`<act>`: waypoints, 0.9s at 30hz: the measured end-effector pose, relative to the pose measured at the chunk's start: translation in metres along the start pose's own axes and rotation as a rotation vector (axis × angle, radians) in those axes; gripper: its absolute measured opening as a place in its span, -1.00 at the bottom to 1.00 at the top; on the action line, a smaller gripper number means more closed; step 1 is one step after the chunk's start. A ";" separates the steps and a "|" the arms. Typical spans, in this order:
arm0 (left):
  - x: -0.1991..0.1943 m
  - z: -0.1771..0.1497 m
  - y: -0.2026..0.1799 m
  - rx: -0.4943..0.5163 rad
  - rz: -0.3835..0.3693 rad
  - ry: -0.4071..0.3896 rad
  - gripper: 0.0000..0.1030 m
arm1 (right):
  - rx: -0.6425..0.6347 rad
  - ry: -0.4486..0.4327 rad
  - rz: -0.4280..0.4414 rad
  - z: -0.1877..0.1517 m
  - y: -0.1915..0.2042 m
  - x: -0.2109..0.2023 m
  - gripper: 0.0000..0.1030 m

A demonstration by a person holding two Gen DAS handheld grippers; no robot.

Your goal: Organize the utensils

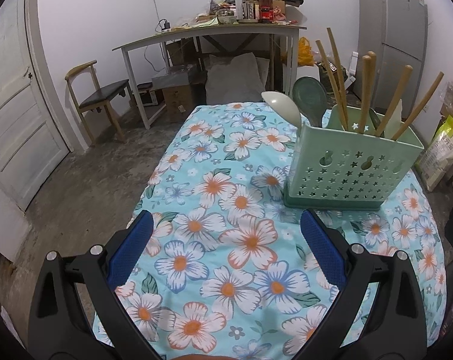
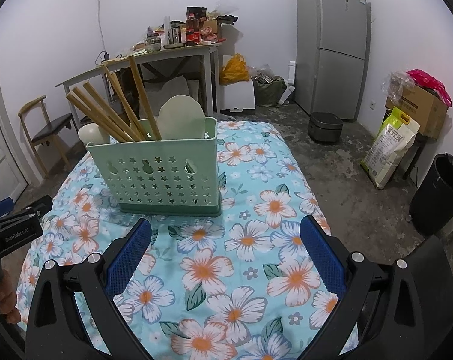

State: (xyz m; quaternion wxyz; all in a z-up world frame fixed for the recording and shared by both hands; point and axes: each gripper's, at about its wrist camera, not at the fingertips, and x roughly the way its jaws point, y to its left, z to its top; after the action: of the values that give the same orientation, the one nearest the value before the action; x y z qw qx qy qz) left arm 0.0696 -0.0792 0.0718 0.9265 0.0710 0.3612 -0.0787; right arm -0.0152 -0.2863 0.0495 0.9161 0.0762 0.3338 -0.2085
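A pale green utensil holder (image 1: 350,168) with star-shaped holes stands on the floral tablecloth (image 1: 226,210). It also shows in the right wrist view (image 2: 163,177). Several wooden chopsticks (image 1: 365,93) and spoons (image 1: 283,105) stand upright in it; in the right wrist view the chopsticks (image 2: 112,111) lean left beside a pale rice paddle (image 2: 181,117). My left gripper (image 1: 226,225) is open and empty, low over the cloth, with the holder ahead to its right. My right gripper (image 2: 226,234) is open and empty, just in front of the holder.
The left gripper's body (image 2: 13,231) shows at the left edge of the right wrist view. Beyond the table are a cluttered desk (image 1: 214,33), a chair (image 1: 97,96), a door (image 1: 13,114), a fridge (image 2: 334,45), a rice cooker (image 2: 325,126) and a black bin (image 2: 439,195).
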 end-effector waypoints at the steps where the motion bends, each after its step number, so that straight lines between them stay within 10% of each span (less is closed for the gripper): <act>1: 0.000 0.000 0.001 0.000 0.002 0.001 0.84 | -0.002 0.002 -0.001 0.000 0.001 0.000 0.87; 27: 0.009 -0.008 0.022 0.011 0.050 0.009 0.84 | -0.002 0.008 0.011 0.006 0.005 -0.001 0.87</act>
State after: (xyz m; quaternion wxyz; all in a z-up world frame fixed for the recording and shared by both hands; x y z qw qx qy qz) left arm 0.0747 -0.0568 0.0616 0.9261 0.0853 0.3631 -0.0571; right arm -0.0102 -0.2836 0.0545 0.9161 0.0778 0.3372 -0.2026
